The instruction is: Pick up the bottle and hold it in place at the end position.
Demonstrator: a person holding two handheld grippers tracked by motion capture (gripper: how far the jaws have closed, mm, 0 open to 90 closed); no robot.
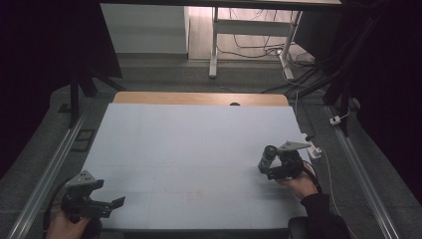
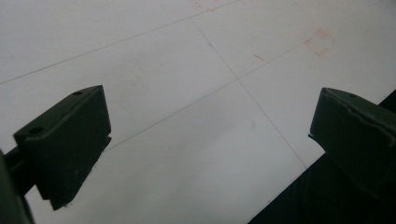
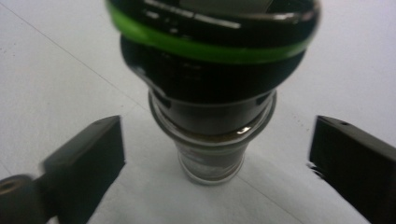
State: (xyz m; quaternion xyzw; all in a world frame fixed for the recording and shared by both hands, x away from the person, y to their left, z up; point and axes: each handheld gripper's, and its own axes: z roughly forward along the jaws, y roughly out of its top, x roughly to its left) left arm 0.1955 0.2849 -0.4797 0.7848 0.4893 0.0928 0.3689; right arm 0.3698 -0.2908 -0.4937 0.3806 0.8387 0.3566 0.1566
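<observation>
So the bottle (image 1: pixel 267 158) is sitting upright on the white counter (image 1: pixel 189 149), over on the right side, a bit toward the near edge. Dark body, black cap with a bright green ring around it, and what looks like a clear glassy band below the cap. In the right gripper view it stands dead center between the 2 black fingers (image 3: pixel 84 163), with counter showing on both sides of it, so nothing's touching it.

The right gripper (image 1: pixel 265 168) is right up against it in the high view, held by a hand (image 1: pixel 300 183) in a dark sleeve, fingers spread wide around the bottle.

The left gripper (image 1: pixel 115 203) is way off at the near left corner of the counter, also held by a hand (image 1: pixel 67 226). Its fingers (image 2: pixel 70 140) are spread wide too, nothing between them, just bare counter with thin grid lines and some faint red marks (image 2: pixel 320 42).
</observation>
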